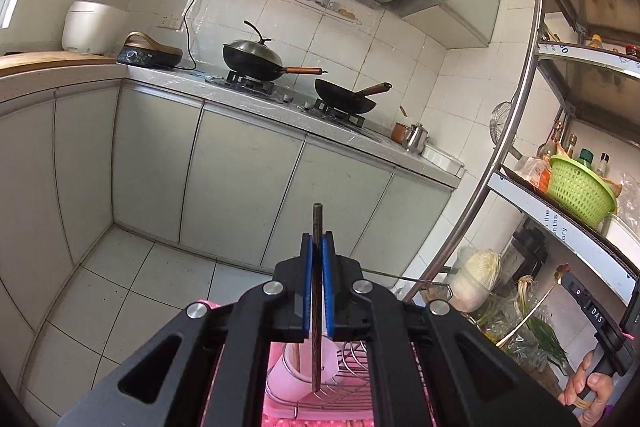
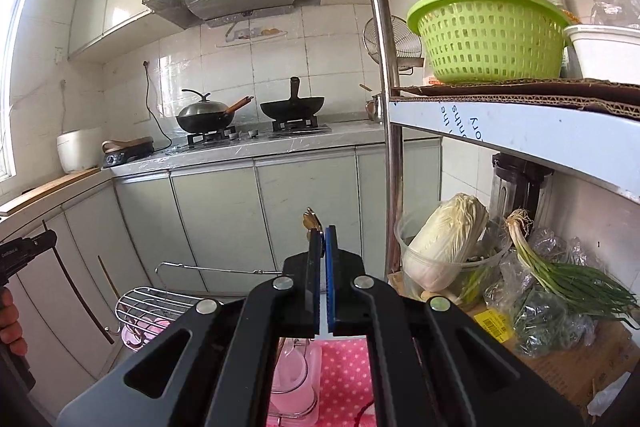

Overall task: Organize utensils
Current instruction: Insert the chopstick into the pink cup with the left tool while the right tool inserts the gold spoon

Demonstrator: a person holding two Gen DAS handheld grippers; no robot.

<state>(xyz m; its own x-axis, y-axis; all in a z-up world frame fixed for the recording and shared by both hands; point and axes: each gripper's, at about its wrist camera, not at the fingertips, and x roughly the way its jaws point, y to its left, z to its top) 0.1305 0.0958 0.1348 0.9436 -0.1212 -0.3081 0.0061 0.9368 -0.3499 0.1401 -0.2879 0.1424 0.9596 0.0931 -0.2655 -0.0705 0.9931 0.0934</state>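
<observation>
Evidently both tools are carrying: the left gripper clamps a dark chopstick upright at lower centre, above the white holder in the wire rack; the right gripper pinches a gold-ended utensil. Next, I judge, lower each into the holder.

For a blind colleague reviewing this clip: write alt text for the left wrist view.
The left hand-held gripper is shut on a thin dark wooden chopstick held upright, above a white plastic utensil cup in a wire dish rack. Beyond it, two black woks sit on a gas stove against white tiles; a metal shelf with a green plastic colander stands right.
</observation>
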